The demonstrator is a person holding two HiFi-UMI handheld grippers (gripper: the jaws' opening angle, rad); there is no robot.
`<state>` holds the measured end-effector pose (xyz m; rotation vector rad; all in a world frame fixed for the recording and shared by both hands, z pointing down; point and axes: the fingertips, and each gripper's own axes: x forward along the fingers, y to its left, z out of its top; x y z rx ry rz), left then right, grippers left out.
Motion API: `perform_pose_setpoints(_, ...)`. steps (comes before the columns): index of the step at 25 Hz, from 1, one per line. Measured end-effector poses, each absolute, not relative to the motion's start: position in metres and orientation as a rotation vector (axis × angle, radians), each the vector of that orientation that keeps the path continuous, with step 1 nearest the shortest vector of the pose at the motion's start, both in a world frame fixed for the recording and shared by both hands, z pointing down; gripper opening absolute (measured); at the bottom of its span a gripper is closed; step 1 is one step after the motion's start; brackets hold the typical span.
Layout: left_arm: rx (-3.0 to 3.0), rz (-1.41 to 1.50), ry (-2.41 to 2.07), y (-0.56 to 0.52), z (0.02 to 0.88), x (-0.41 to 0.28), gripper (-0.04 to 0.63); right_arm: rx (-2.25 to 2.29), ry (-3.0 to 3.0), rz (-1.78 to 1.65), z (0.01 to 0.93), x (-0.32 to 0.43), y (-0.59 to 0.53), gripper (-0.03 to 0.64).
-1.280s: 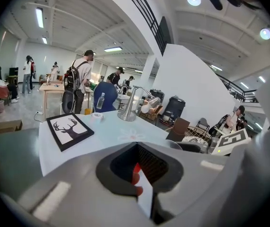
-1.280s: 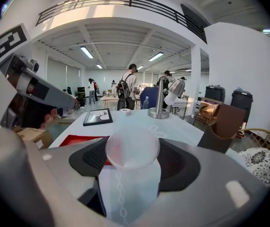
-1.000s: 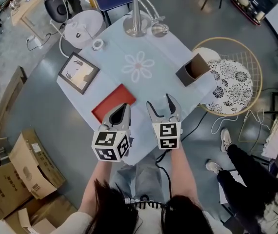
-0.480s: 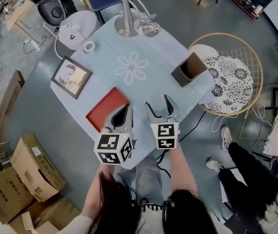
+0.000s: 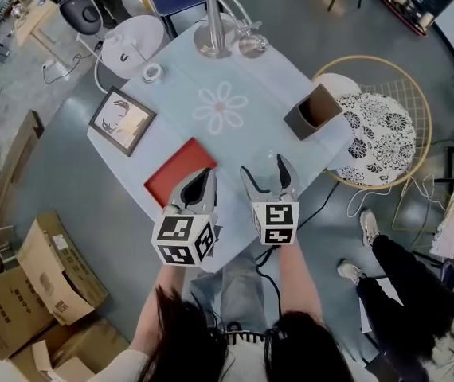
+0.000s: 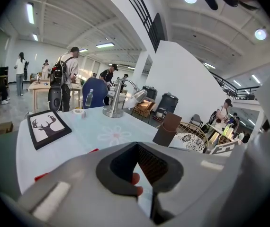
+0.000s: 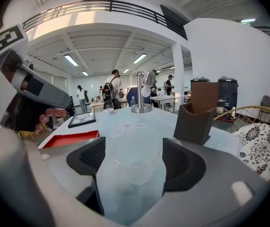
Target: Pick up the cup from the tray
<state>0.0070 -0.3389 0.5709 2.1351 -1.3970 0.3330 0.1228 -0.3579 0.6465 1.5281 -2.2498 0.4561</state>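
A clear plastic cup sits upright between the jaws of my right gripper, which is shut on it. From the head view the cup shows faintly at the right gripper over the table's near edge, right of the red tray. The tray lies flat to the left with nothing on it. My left gripper hovers over the tray's near corner. Its jaws are shut and hold nothing.
On the pale blue tablecloth stand a brown open box, a framed deer picture, a tape roll and a metal lamp base. A wicker chair is at the right. Cardboard boxes and a person's legs are on the floor.
The right gripper's jaws stand a little closer together, and the cup now shows between them. Both grippers have stayed near the table's near edge. The head view has shifted slightly.
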Motion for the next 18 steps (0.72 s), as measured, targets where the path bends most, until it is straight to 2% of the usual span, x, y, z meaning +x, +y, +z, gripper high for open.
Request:
perform_pose_setpoints(7,2.167,0.316,-1.407,-0.326,0.549,0.002,0.0,1.691,-2.166,0.411,0.608,0.145,-0.351,0.387)
perform_pose_setpoints(14,2.223,0.242,-1.429,-0.306,0.504,-0.008,0.0,1.822,-2.182,0.342,0.537,0.148,-0.324,0.22)
perform_pose_setpoints(18,2.258,0.203,-1.431,-0.286,0.48,-0.013,0.0,1.821,-2.214,0.319,0.506,0.135,-0.302,0.206)
